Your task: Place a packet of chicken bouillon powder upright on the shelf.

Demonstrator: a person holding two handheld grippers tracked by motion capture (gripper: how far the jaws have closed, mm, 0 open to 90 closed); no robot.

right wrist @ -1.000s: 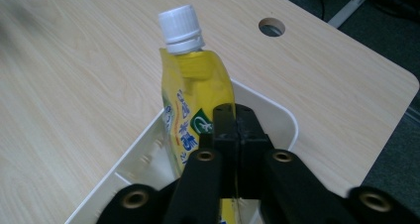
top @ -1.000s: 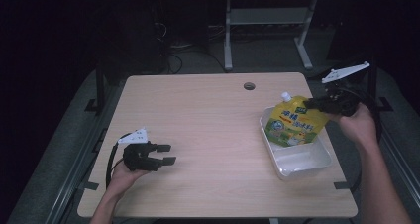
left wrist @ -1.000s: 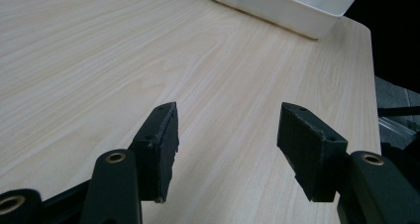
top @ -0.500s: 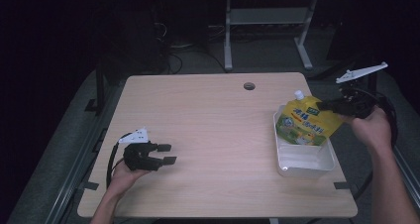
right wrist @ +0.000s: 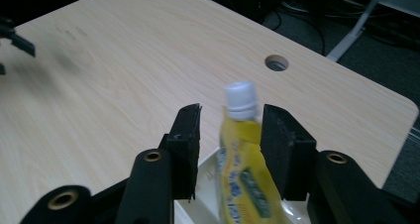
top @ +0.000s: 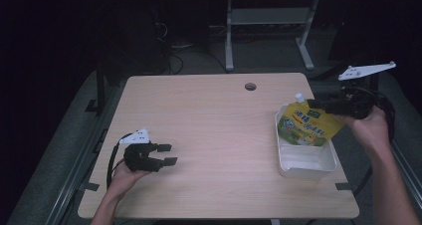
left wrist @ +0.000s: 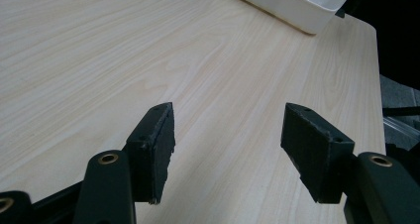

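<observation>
From my remote seat: a yellow spouted pouch (top: 306, 127) leans upright in the white tray (top: 305, 168) at the wooden table (top: 214, 120)'s right edge — my right gripper (top: 318, 104), jaws just opening, sits at its top beside the white cap. My left gripper (top: 166, 154) rests open on the table, well apart — near the front-left corner

From here I can read nothing. The pouch (top: 307, 128), right of centre in the high view, bears green and white print on its yellow front, too small and blurred to make out.
</observation>
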